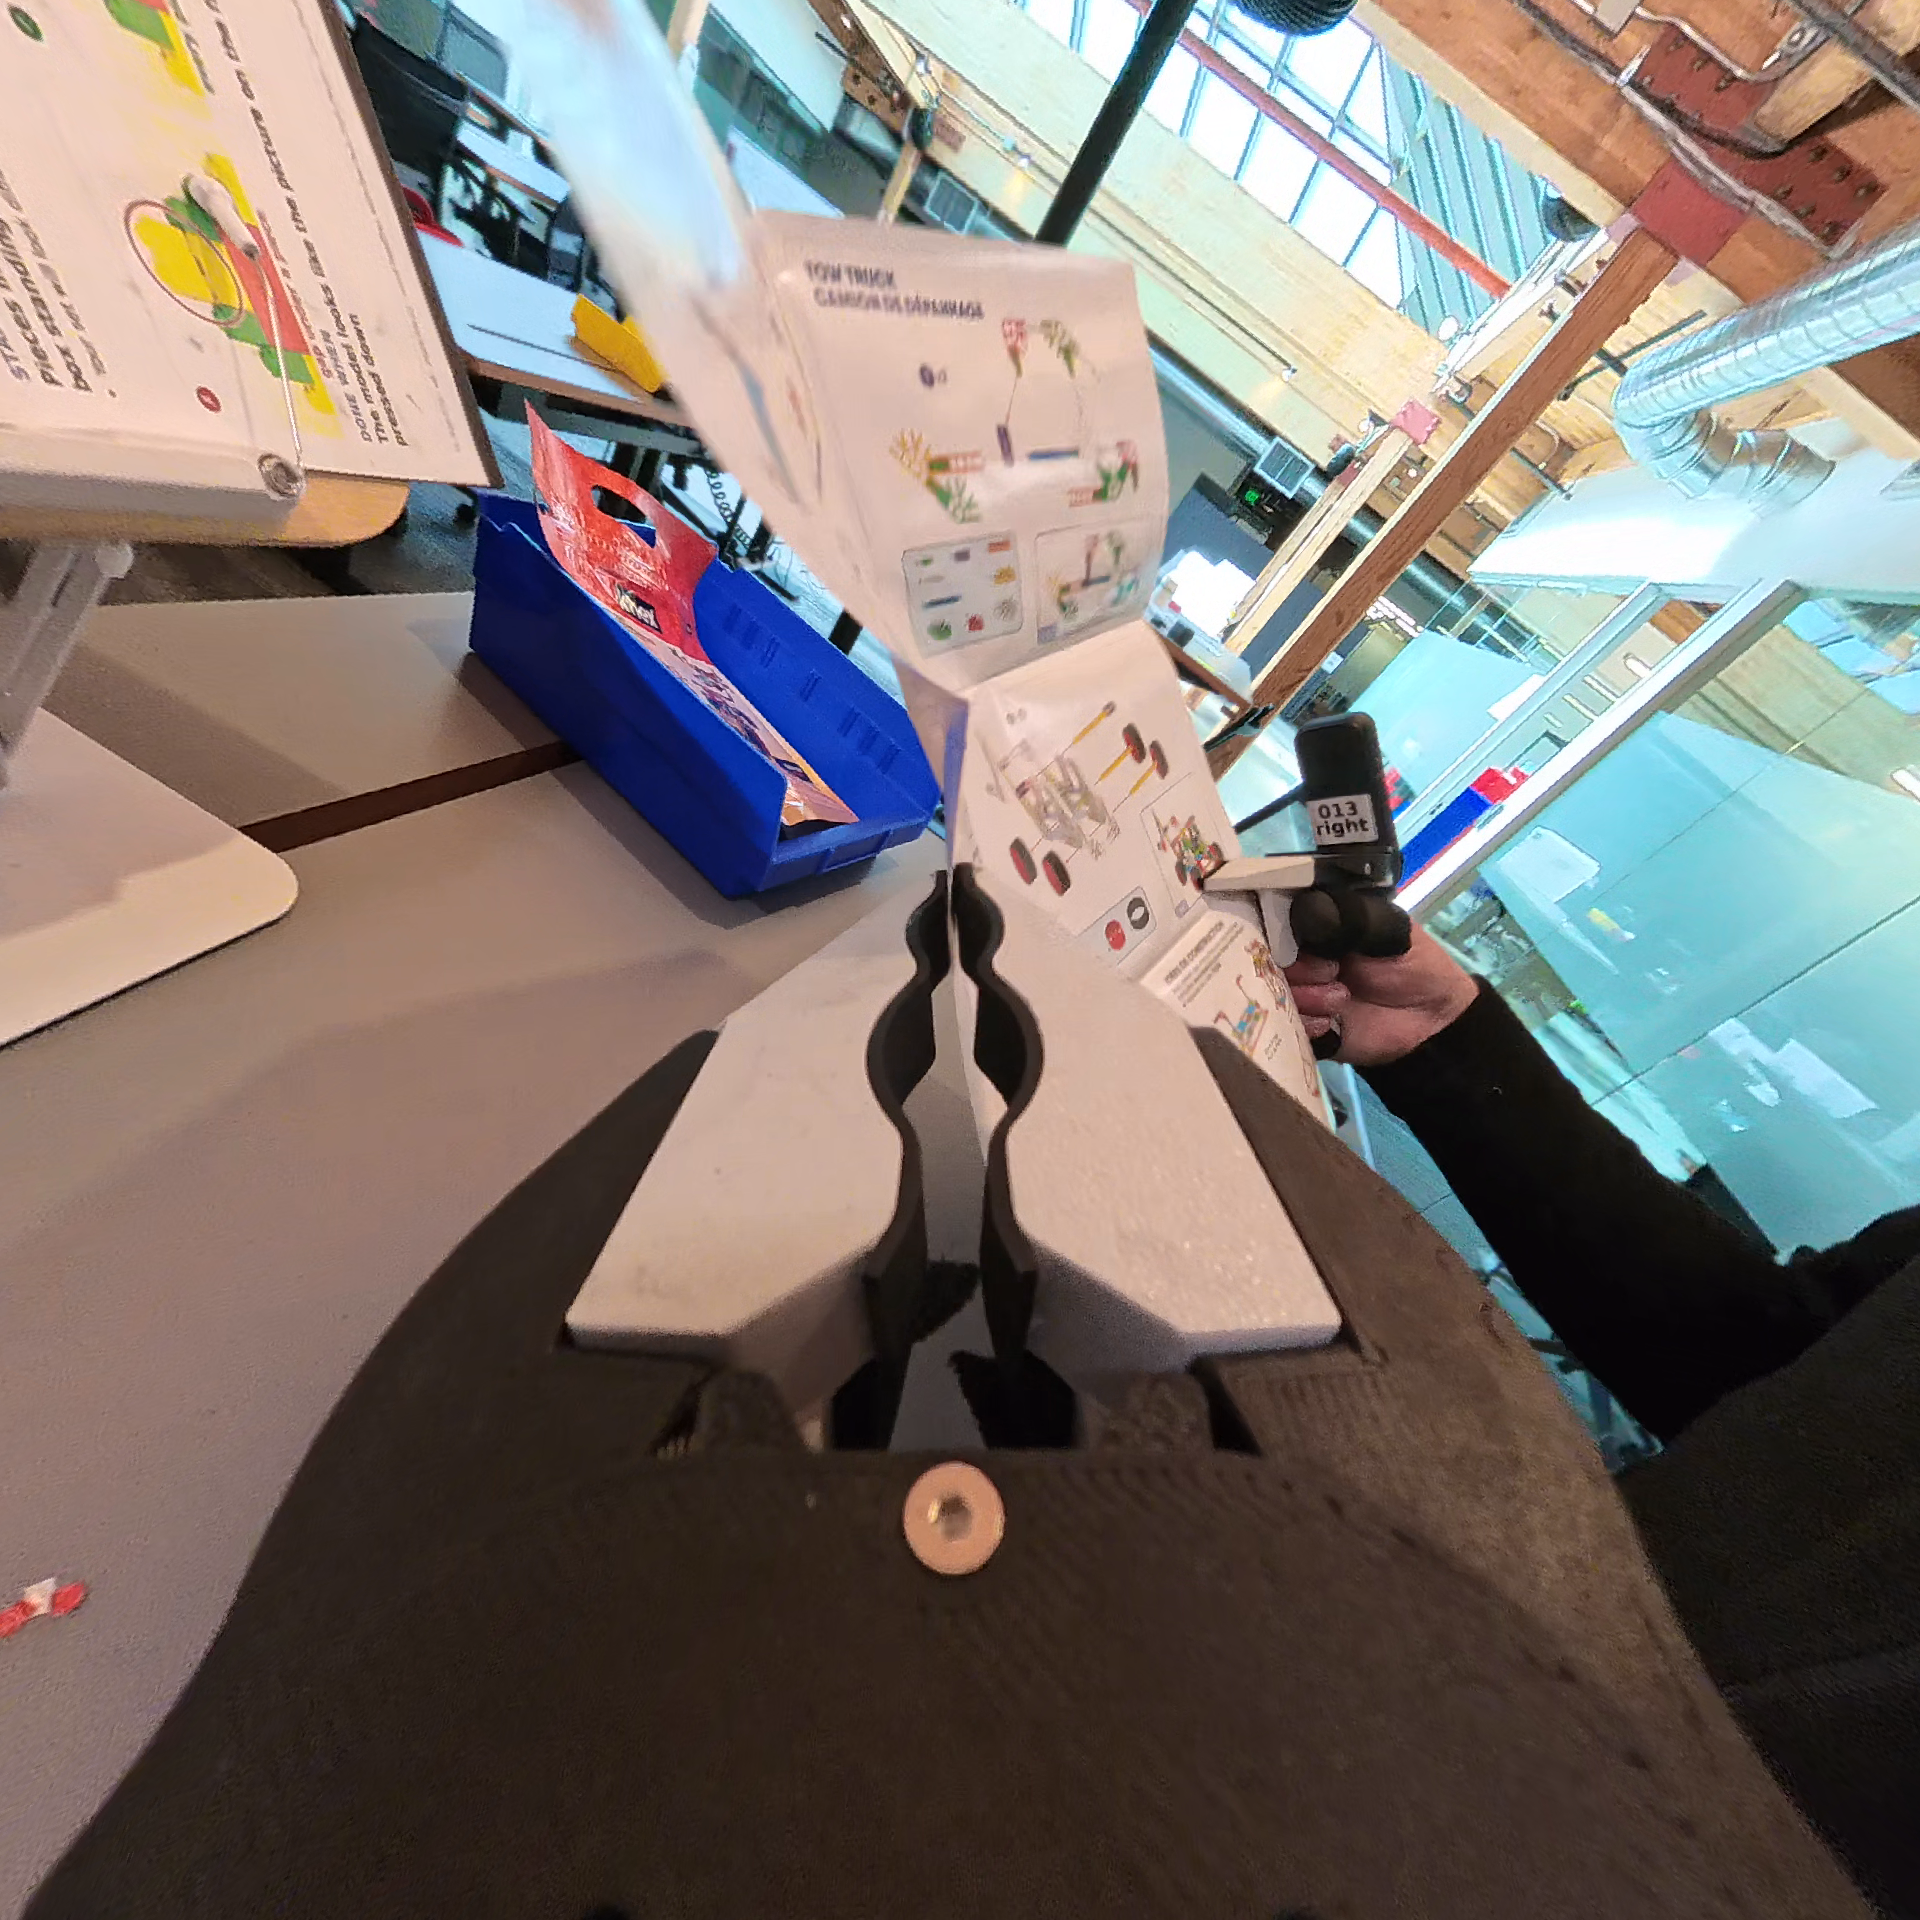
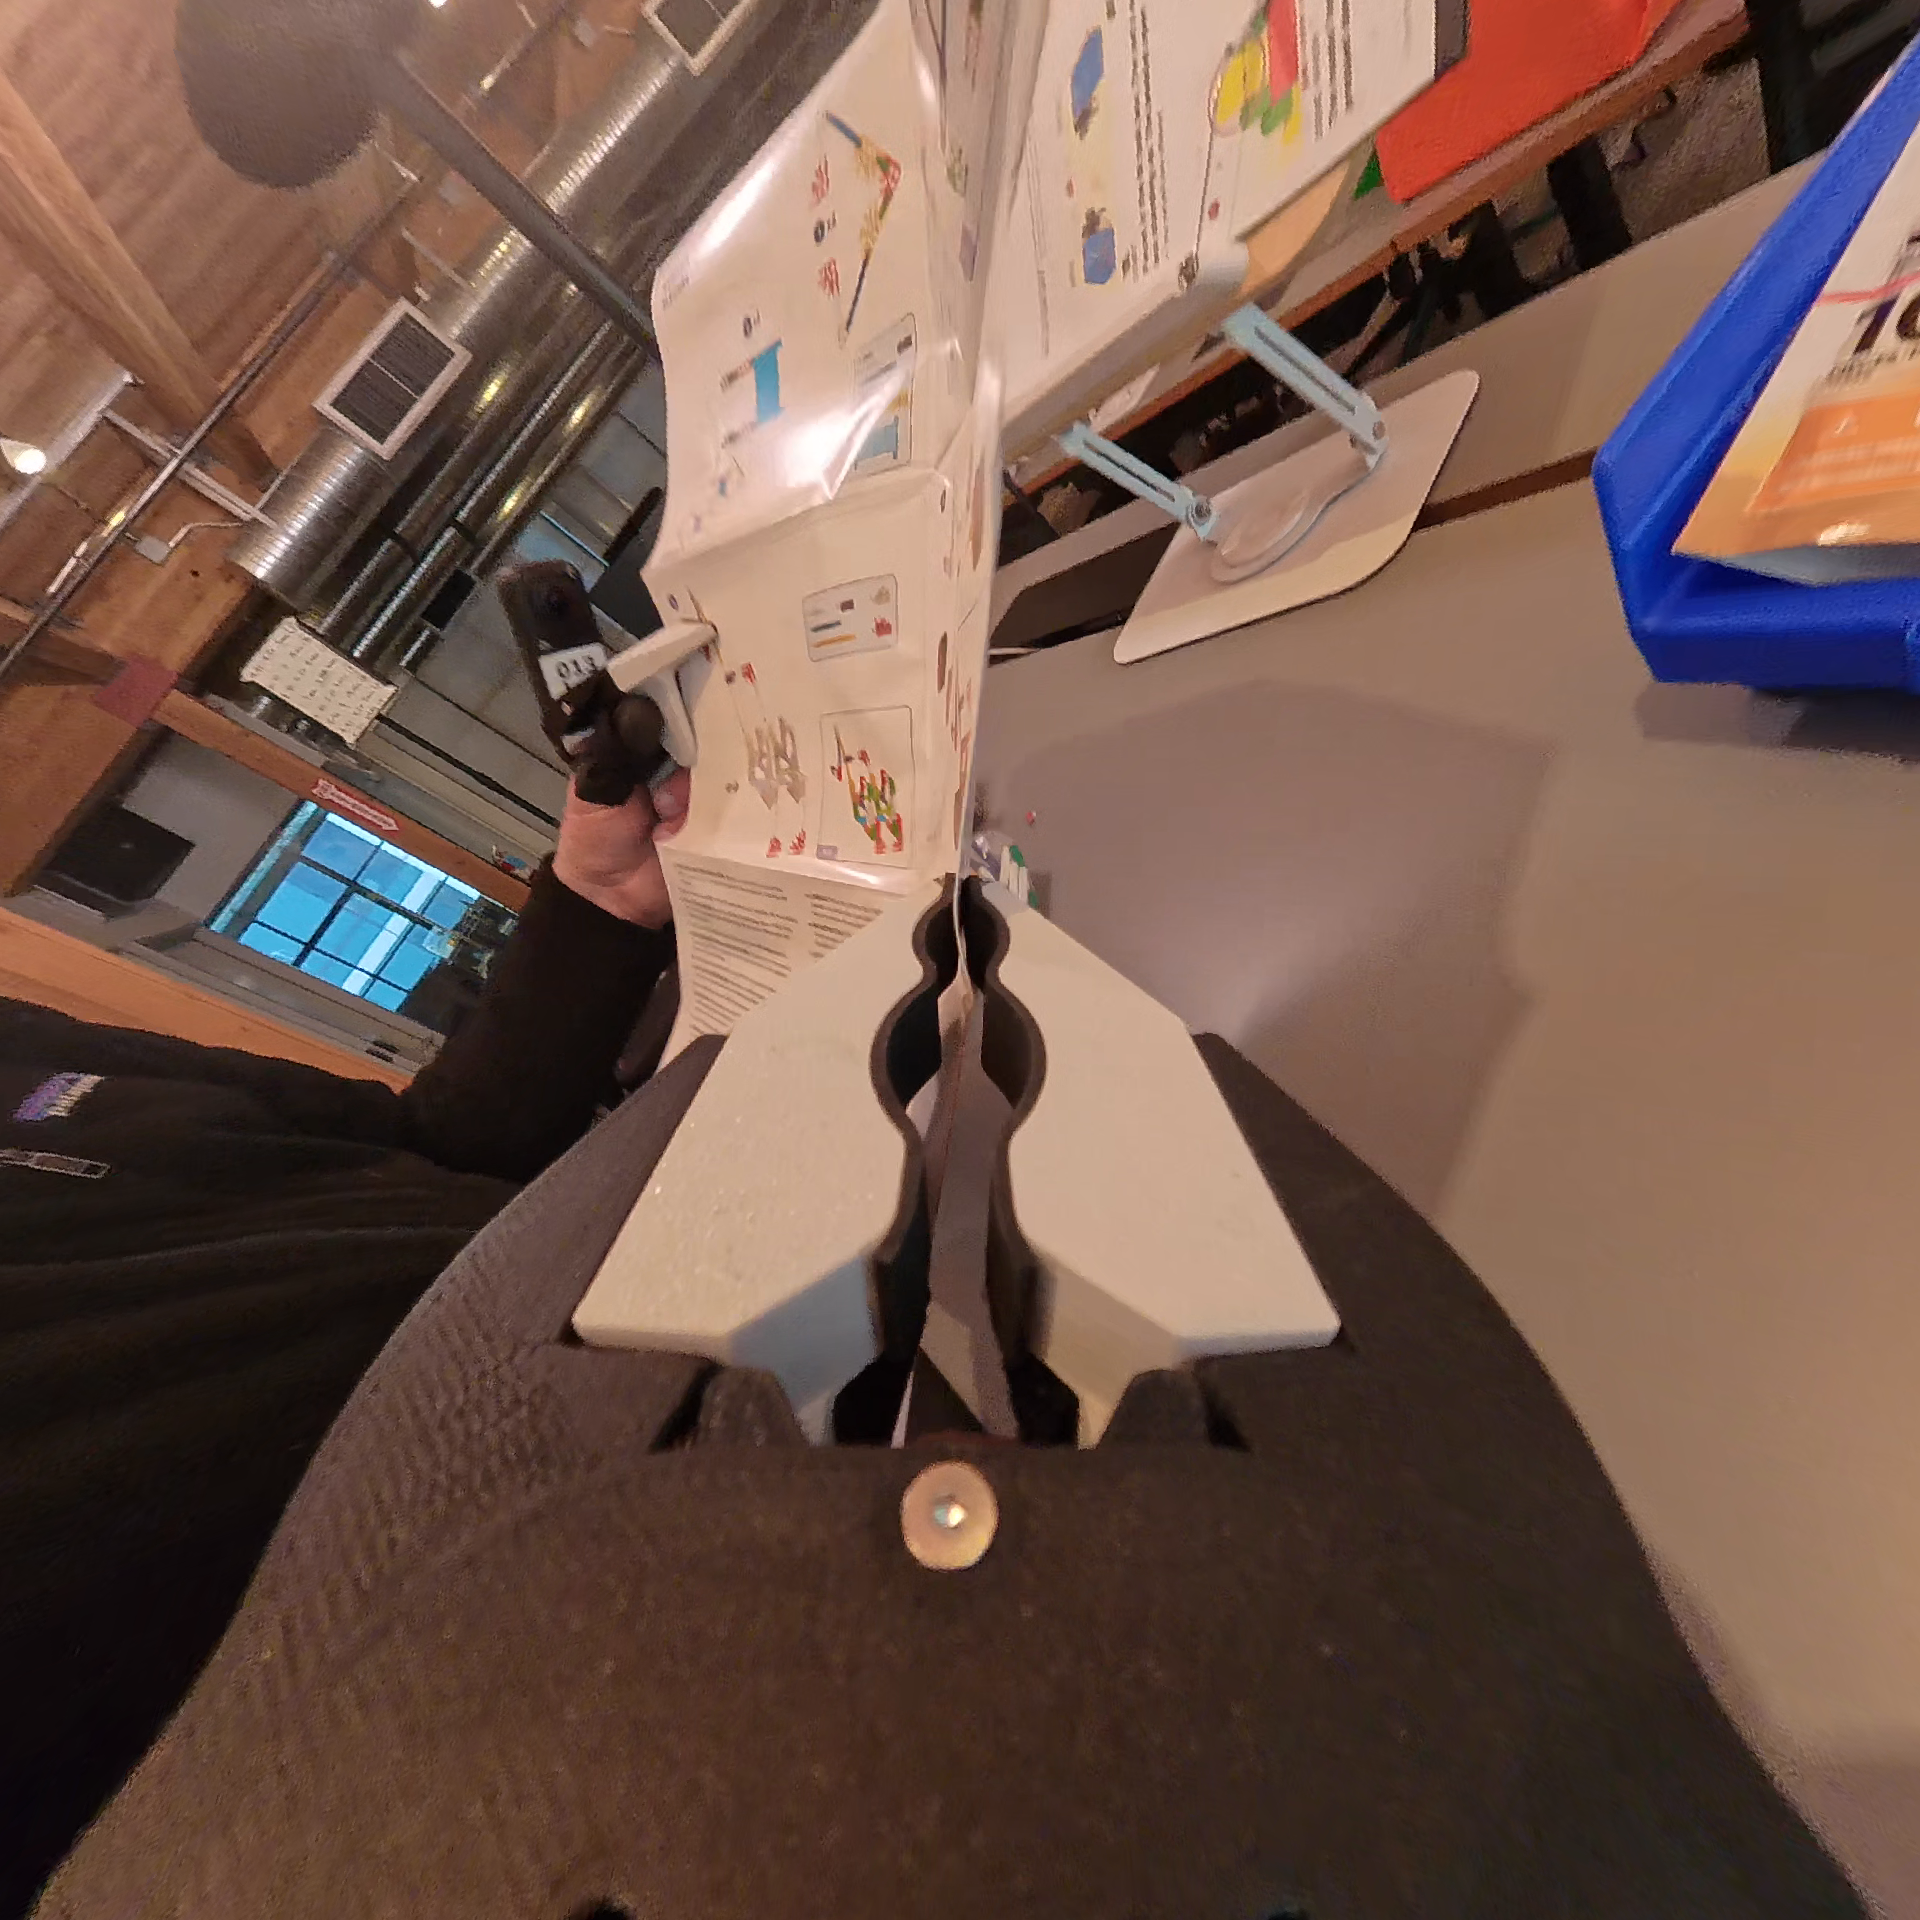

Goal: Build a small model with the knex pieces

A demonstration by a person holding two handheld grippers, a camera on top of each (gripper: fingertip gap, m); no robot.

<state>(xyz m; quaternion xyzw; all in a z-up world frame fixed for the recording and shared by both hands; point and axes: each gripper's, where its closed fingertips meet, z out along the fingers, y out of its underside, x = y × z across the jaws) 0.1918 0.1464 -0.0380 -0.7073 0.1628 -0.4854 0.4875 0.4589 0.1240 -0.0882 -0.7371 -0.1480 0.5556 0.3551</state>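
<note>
Your left gripper (image 1: pixel 951 883) is pinched closed on one edge of the folded instruction sheet (image 1: pixel 987 447); your right gripper (image 2: pixel 961 899) is clamped the same way on its opposite edge. You hold the sheet between them, lifted above the grey table (image 1: pixel 364 1091). It is glossy white paper, creased into panels, printed with coloured assembly diagrams, and sagging at the folds. Beyond sit a blue bin (image 1: pixel 665 717) holding a red packet (image 1: pixel 613 551), and a document stand (image 2: pixel 1278 520).

The folded white paper instruction sheet (image 1: pixel 987 447) is showing a glossy sheen, the smooth blue plastic bin (image 1: pixel 665 717) is gleaming, and the flat grey desk (image 2: pixel 1455 935) is looking matt. The grainy black printed gripper body (image 1: pixel 935 1662) is carrying a shiny metal screw (image 1: pixel 953 1519).
</note>
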